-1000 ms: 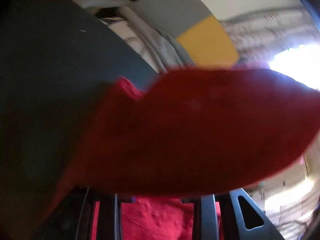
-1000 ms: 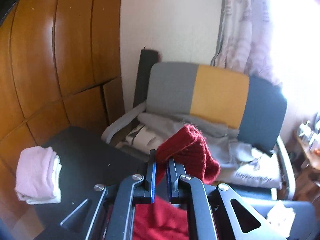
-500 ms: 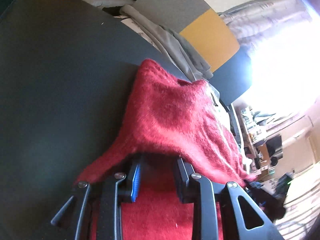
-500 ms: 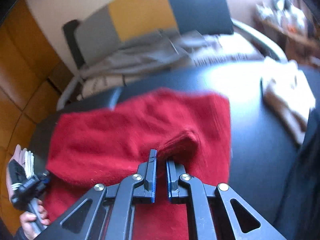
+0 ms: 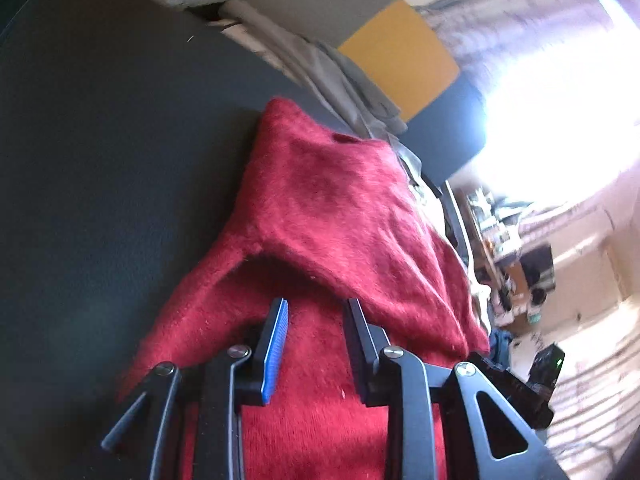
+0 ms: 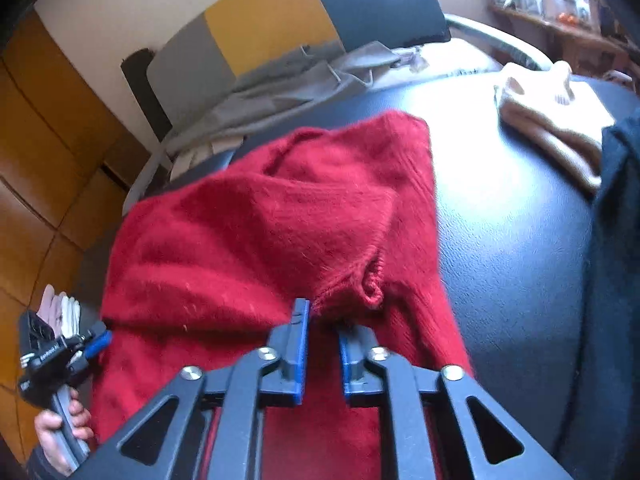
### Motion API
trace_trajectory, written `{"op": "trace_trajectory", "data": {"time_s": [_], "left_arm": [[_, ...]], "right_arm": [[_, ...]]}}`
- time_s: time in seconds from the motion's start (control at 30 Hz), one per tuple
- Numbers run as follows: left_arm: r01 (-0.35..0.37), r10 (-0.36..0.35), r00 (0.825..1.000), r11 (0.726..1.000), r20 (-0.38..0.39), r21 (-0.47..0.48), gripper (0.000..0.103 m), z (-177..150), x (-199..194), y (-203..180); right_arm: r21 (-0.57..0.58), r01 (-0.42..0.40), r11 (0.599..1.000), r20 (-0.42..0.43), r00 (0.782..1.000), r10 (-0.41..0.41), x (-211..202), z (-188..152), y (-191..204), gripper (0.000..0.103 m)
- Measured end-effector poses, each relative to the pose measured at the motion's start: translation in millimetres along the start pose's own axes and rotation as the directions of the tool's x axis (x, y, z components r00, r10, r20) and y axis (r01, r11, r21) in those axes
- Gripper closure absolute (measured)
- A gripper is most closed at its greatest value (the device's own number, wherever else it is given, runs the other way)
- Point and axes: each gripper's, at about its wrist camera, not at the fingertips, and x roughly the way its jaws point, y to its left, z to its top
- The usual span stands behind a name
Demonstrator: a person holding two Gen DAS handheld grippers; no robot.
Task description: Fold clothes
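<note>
A red knit sweater [image 6: 256, 240] lies on the dark table [image 6: 508, 216], its upper part folded over its lower part; it also shows in the left wrist view [image 5: 332, 216]. My left gripper [image 5: 316, 312] is open, its jaws apart just under the folded edge and holding nothing. It also shows at the sweater's left edge in the right wrist view [image 6: 96, 340]. My right gripper [image 6: 320, 324] is open, its fingers apart at a bunched fold of the sweater [image 6: 368, 288], which lies just beyond the tips.
A folded beige garment [image 6: 552, 136] lies on the table at the right, next to a dark blue cloth [image 6: 616, 240]. A folded pink and white pile [image 6: 60, 308] sits at the left. A chair [image 6: 280, 28] with grey clothes [image 6: 296, 80] stands behind the table.
Both grippers carried the sweater's upper part down over its lower part. Both have opened and let go. The sweater now rests folded on the table.
</note>
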Motion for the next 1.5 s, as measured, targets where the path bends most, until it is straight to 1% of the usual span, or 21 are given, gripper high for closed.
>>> {"op": "trace_trajectory", "data": {"time_s": [0.03, 0.13, 0.2, 0.27, 0.33, 0.43, 0.5, 0.53, 0.57, 0.6, 0.7, 0.77, 0.9, 0.97, 1.07, 1.1, 1.2, 1.27, 1.33, 1.4, 1.5], "left_arm": [[-0.007, 0.007, 1.000, 1.000, 0.007, 0.030, 0.075, 2, -3, -5], [-0.029, 0.026, 0.999, 0.994, 0.028, 0.103, 0.074, 11, -8, -19], [-0.046, 0.041, 0.998, 0.990, 0.039, 0.137, 0.074, 19, -8, -28], [-0.057, 0.050, 0.998, 0.987, 0.050, 0.153, 0.074, 26, -7, -33], [-0.065, 0.056, 0.997, 0.986, 0.057, 0.156, 0.074, 33, -5, -35], [-0.082, 0.071, 0.995, 0.981, 0.067, 0.175, 0.074, 38, -5, -40], [-0.094, 0.082, 0.994, 0.976, 0.068, 0.194, 0.074, 42, 0, -44], [-0.098, 0.086, 0.994, 0.974, 0.068, 0.203, 0.074, 44, 2, -45], [-0.101, 0.088, 0.994, 0.972, 0.069, 0.211, 0.074, 44, 4, -45], [-0.107, 0.094, 0.993, 0.969, 0.069, 0.223, 0.074, 45, 6, -45], [-0.124, 0.108, 0.991, 0.962, 0.078, 0.245, 0.074, 48, 8, -46], [-0.121, 0.098, 0.990, 0.958, 0.100, 0.260, 0.074, 51, 5, -48], [-0.132, 0.101, 0.988, 0.946, 0.117, 0.298, 0.071, 58, 6, -52], [-0.145, 0.124, 0.989, 0.938, 0.085, 0.316, 0.070, 61, 16, -51], [-0.193, 0.213, 0.976, 0.934, -0.037, 0.301, 0.070, 58, 41, -36], [-0.188, 0.213, 0.976, 0.937, -0.053, 0.293, 0.070, 53, 43, -31], [-0.177, 0.208, 0.977, 0.916, -0.050, 0.360, 0.070, 43, 38, -34], [-0.164, 0.193, 0.980, 0.917, -0.045, 0.362, 0.070, 45, 30, -34], [-0.147, 0.160, 0.987, 0.924, -0.009, 0.354, 0.070, 56, 18, -35], [-0.164, 0.157, 0.986, 0.913, 0.050, 0.374, 0.070, 75, 9, -40], [-0.197, 0.174, 0.980, 0.865, 0.094, 0.461, 0.070, 105, 9, -55]], "right_arm": [[0.001, 0.006, 1.000, 0.008, 1.000, -0.006, -4, -1, -4, 0.075], [0.006, 0.008, 1.000, 0.077, 0.997, -0.009, -23, 7, -12, 0.075], [-0.014, 0.022, 1.000, 0.107, 0.994, -0.020, -26, 24, -12, 0.070], [-0.031, 0.033, 0.999, 0.089, 0.996, -0.030, -15, 40, -12, 0.056], [-0.031, 0.034, 0.999, 0.041, 0.999, -0.032, 3, 54, -12, 0.048], [0.034, 0.001, 0.999, -0.057, 0.998, 0.001, 34, 65, -22, 0.048], [0.086, -0.009, 0.996, -0.079, 0.997, 0.016, 45, 67, -27, 0.049], [0.102, -0.020, 0.995, -0.058, 0.998, 0.026, 43, 68, -28, 0.066], [0.095, -0.025, 0.995, -0.054, 0.998, 0.030, 42, 70, -26, 0.097], [0.085, -0.028, 0.996, -0.050, 0.998, 0.032, 41, 72, -23, 0.096], [-0.059, 0.013, 0.998, -0.039, 0.999, -0.015, 32, 78, 4, 0.096], [-0.154, 0.042, 0.987, 0.027, 0.999, -0.039, 11, 88, 27, 0.096], [-0.189, 0.098, 0.977, 0.175, 0.982, -0.065, -28, 106, 34, 0.096], [-0.164, 0.120, 0.979, 0.168, 0.981, -0.092, -23, 110, 27, 0.096], [-0.132, 0.168, 0.977, 0.086, 0.984, -0.158, 9, 102, 10, 0.096], [-0.125, 0.202, 0.971, 0.057, 0.979, -0.197, 20, 95, 2, 0.096], [-0.099, 0.267, 0.958, 0.006, 0.963, -0.268, 41, 75, -19, 0.096], [-0.095, 0.292, 0.952, 0.002, 0.956, -0.293, 44, 68, -23, 0.096], [-0.122, 0.326, 0.938, 0.017, 0.945, -0.326, 41, 70, -15, 0.095], [-0.142, 0.332, 0.932, 0.067, 0.943, -0.326, 32, 75, -4, 0.092], [-0.167, 0.345, 0.924, 0.166, 0.933, -0.319, 12, 83, 13, 0.070]]}}
